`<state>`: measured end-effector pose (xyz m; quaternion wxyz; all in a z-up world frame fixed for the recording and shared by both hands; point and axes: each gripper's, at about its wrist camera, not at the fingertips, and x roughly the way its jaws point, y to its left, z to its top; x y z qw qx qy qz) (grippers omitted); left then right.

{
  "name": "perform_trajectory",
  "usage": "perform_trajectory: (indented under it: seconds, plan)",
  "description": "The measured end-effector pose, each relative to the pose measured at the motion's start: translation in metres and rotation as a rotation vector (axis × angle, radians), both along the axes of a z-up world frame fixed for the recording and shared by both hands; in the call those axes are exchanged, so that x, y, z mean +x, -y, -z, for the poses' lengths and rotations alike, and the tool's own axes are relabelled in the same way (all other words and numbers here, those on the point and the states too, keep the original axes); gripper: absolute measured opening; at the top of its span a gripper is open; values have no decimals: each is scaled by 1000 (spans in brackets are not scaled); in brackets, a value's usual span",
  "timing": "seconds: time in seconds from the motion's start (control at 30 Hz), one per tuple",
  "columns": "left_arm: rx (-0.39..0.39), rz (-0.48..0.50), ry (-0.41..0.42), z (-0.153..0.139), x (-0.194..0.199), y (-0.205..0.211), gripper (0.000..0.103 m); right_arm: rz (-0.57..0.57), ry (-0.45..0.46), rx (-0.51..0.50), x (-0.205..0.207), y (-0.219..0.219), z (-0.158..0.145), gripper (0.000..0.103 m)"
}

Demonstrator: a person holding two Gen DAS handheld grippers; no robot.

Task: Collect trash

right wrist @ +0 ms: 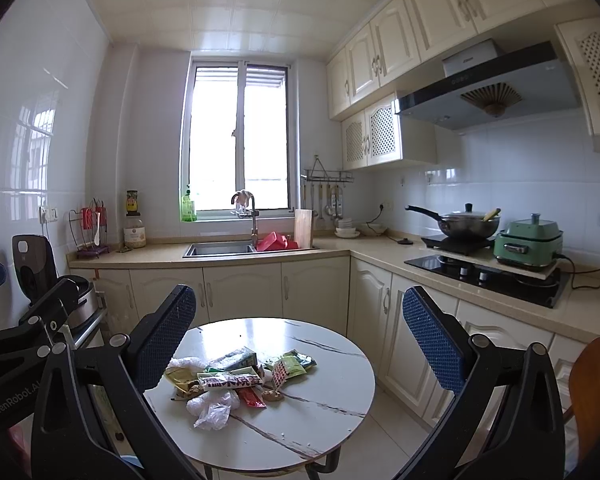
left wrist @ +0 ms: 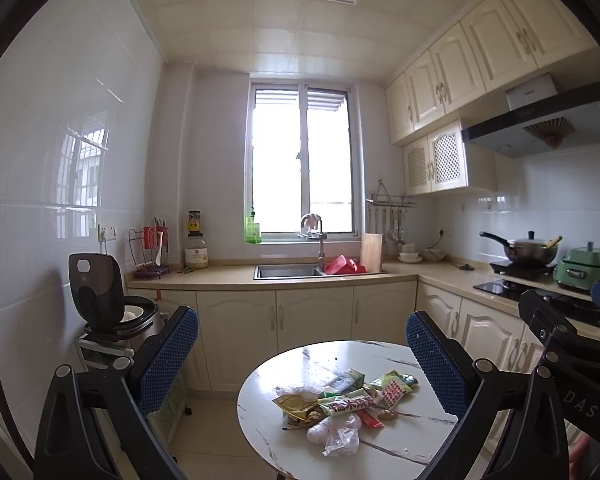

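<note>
Meanwhile, snack wrappers (right wrist: 240,376) are seen still piled on the round marble table (right wrist: 324,432); left gripper (left wrist: 302,356) and right gripper (right wrist: 300,340) are held wide, empty, nothing collected.

Round worktop (right wrist: 320,360): white, dark marble-like veins. Wrapper pile (right wrist: 236,380): green, yellow, red packets; one white wrapper with red characters (right wrist: 230,381); clear crumpled plastic (right wrist: 212,410). Tongs pads (right wrist: 432,340): blue, dotted texture, on black frames. Cabinets (right wrist: 240,288): cream. Cooker (right wrist: 528,240): mint green. Basin (right wrist: 276,241) by sink: red
</note>
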<state>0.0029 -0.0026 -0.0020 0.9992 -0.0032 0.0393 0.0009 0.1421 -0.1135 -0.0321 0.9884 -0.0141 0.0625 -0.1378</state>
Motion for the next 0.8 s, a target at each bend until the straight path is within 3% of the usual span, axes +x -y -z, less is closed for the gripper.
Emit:
perform_trajectory:
  seconds: [0.8]
  plan:
    - [6, -2, 3, 3, 1, 1, 102, 0, 0, 7, 1, 0, 0, 103]
